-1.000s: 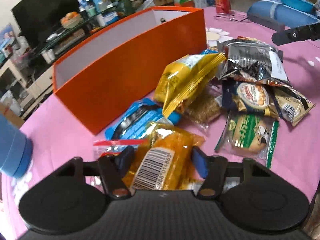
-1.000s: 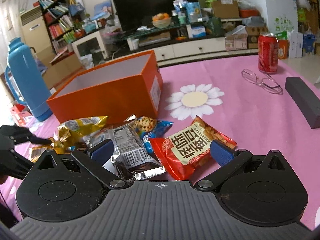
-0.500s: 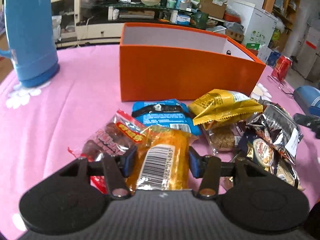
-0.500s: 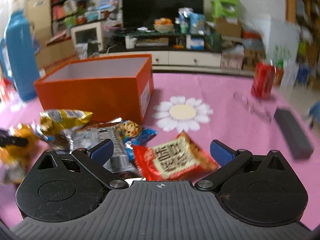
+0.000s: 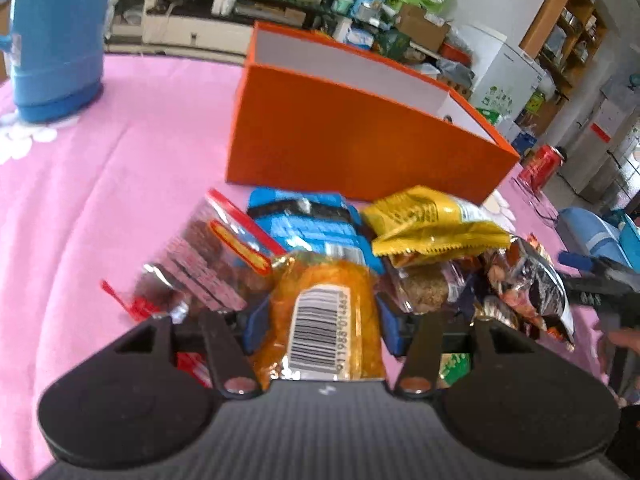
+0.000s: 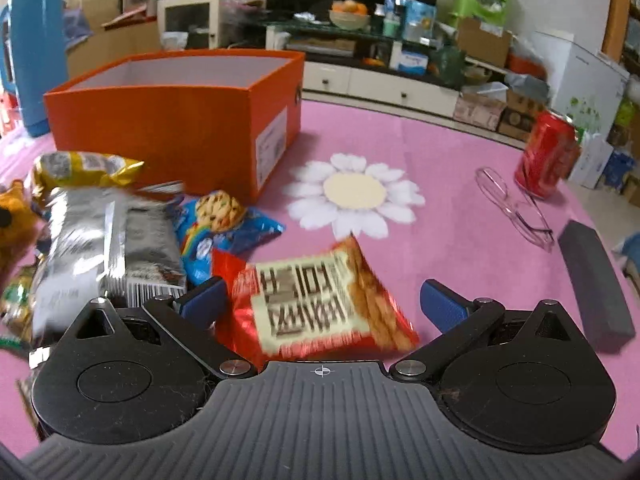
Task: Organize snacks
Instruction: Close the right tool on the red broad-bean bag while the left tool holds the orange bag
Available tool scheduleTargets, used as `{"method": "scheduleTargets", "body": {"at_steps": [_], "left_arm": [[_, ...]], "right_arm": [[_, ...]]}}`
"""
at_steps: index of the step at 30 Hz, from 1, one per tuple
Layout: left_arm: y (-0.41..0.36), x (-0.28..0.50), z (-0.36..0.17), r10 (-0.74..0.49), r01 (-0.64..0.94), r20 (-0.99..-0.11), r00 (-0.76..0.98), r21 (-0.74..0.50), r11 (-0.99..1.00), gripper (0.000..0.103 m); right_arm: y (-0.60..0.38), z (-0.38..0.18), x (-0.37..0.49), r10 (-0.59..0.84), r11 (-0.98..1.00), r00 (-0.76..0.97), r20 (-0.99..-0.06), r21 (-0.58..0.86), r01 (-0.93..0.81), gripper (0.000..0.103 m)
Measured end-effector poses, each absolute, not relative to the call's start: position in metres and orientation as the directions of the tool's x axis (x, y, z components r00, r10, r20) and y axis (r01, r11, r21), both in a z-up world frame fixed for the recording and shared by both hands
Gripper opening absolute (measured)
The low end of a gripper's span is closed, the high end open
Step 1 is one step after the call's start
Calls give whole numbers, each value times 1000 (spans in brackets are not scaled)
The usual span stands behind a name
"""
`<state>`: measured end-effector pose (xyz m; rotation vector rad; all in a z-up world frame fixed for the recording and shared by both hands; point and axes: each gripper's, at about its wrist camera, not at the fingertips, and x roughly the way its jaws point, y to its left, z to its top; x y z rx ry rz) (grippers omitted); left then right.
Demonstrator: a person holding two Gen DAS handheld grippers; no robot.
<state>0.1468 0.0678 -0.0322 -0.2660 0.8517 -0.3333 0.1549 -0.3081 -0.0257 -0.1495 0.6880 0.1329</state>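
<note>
My left gripper (image 5: 322, 316) is shut on an orange snack packet (image 5: 324, 320) with a barcode label and holds it above the snack pile. Behind it lie a red-trimmed packet (image 5: 212, 256), a blue packet (image 5: 308, 224) and a yellow bag (image 5: 428, 220). The open orange box (image 5: 360, 144) stands beyond them; it also shows in the right wrist view (image 6: 176, 112). My right gripper (image 6: 324, 304) is open, its fingers on either side of a red snack packet (image 6: 316, 304) on the pink tablecloth. A silver packet (image 6: 108, 244) and a blue cookie packet (image 6: 220, 224) lie to its left.
A blue thermos (image 5: 52, 36) stands at the far left of the table. A red can (image 6: 548, 156), glasses (image 6: 516, 208) and a dark grey case (image 6: 596, 284) lie to the right. A daisy print (image 6: 356, 196) marks the cloth beside the box.
My left gripper has tilted and moved closer to the orange box with the orange packet in it. My right gripper has moved forward over the red packet, which now sits between its fingers.
</note>
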Motion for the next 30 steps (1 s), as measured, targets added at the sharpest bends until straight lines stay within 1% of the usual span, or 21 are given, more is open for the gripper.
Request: {"method": "scheduleTargets", "body": {"at_steps": [2,6,11,14,19,24,30], "left_arm": [[66,148,-38,-390,175,-689,611,-363,915,58],[64,148,-37,-387,188,-690,611,-348,918,58],[68,148,-38,-400,183,-684,611,-369,911,60],[70,148,-39,-406,183,-680,610,-377,908,61],[66,146,-38,-397,193,-684,612,-358,914,63],[68,146,-38,-410,197,-679,609,-370,908,64],[65,146,-38,-405,207,-681,610,-357,911,67]], "right_arm": [[-312,-30,168,103,986,743,-661,-31,-165,88],[-329,-38,174,184,983,695,-695,127,-133,88],[-334,-42,160,197,980,678,-708,157,-121,88],[-335,-41,146,171,985,670,-722,131,-109,88],[-335,-36,142,151,988,684,-713,96,-118,88],[-320,-31,133,121,971,711,-692,-68,-231,88],[-325,-35,141,154,967,696,-702,-38,-252,88]]}}
